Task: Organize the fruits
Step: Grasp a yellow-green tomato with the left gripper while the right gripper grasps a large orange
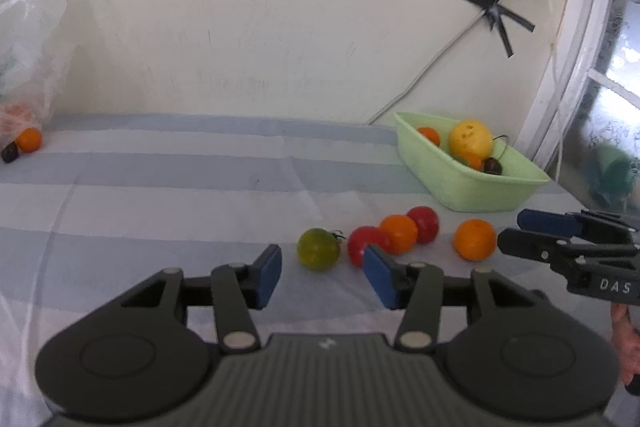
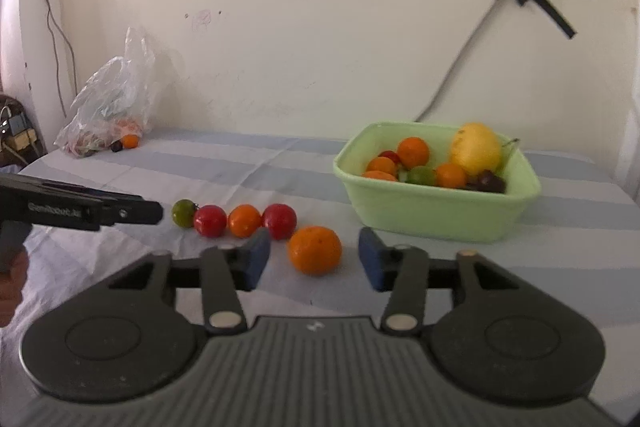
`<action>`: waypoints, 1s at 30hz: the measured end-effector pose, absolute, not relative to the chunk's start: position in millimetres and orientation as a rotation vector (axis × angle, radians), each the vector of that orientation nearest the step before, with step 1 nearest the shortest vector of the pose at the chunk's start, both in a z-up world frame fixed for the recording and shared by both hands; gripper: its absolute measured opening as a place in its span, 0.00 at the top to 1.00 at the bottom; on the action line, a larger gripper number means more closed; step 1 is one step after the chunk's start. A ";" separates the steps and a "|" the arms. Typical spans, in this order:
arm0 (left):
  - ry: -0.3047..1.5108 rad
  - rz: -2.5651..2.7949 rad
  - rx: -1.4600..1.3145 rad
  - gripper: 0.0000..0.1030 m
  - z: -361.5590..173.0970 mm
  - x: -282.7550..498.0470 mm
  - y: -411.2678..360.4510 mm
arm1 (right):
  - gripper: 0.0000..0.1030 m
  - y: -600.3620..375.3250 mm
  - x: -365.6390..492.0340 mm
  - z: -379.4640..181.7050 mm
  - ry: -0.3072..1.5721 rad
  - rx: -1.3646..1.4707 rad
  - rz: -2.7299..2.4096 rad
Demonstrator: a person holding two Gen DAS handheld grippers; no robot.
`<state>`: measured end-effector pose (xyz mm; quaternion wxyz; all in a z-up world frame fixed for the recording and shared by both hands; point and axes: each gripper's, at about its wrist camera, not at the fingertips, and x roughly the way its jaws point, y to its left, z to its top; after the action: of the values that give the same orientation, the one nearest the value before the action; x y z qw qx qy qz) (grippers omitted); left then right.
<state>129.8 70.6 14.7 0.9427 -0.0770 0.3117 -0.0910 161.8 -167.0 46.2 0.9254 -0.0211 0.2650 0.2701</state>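
Note:
A row of fruit lies on the striped cloth: a green tomato (image 1: 319, 249), a red tomato (image 1: 366, 245), a small orange (image 1: 399, 233), a second red tomato (image 1: 424, 224) and a larger orange (image 1: 474, 239). My left gripper (image 1: 325, 277) is open and empty, just short of the green tomato. In the right wrist view my right gripper (image 2: 314, 261) is open, its jaws on either side of the larger orange (image 2: 315, 250) without touching it. A pale green tub (image 2: 434, 217) behind holds a yellow fruit (image 2: 476, 148), oranges and dark fruit.
A clear plastic bag (image 2: 110, 103) with more fruit lies at the far left against the wall, an orange (image 2: 130, 141) beside it. A cable (image 2: 460, 67) runs down the wall behind the tub. A window frame (image 1: 576, 47) stands at the right.

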 end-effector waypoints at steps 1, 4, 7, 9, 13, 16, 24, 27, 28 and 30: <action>0.648 -0.186 -0.173 0.54 12.0 136.3 72.9 | 0.49 -163.0 165.7 44.7 0.554 -0.059 0.554; 0.671 -0.210 -0.246 0.54 3.9 150.5 82.0 | 0.49 -153.7 177.6 38.8 0.590 -0.095 0.550; 0.662 -0.215 -0.302 0.54 0.8 157.3 88.2 | 0.50 -149.5 185.1 32.2 0.623 -0.120 0.566; 0.658 -0.215 -0.326 0.57 -0.7 159.6 89.6 | 0.62 -147.3 187.3 28.1 0.637 -0.133 0.581; 0.648 -0.226 -0.349 0.72 -4.6 155.7 93.3 | 0.63 -150.3 178.1 32.9 0.611 -0.120 0.571; 0.643 -0.222 -0.388 0.73 -5.2 144.7 98.7 | 0.63 -156.1 164.3 42.1 0.578 -0.103 0.579; 0.602 -0.266 -0.392 0.73 3.7 76.5 100.8 | 0.63 -169.9 105.7 45.7 0.561 -0.039 0.670; 0.586 -0.312 -0.352 0.73 10.0 49.5 87.2 | 0.63 -168.6 87.9 37.8 0.581 -0.045 0.688; 0.584 -0.331 -0.332 0.73 10.4 40.3 80.6 | 0.63 -168.6 81.1 35.4 0.580 -0.054 0.690; 0.585 -0.360 -0.293 0.73 8.3 26.1 68.9 | 0.63 -168.3 72.7 31.9 0.588 -0.062 0.692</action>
<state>26.1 68.9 8.3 0.9312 -0.1429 0.2856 -0.1758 72.7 -168.3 31.9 0.8983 -0.0300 0.2839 0.3340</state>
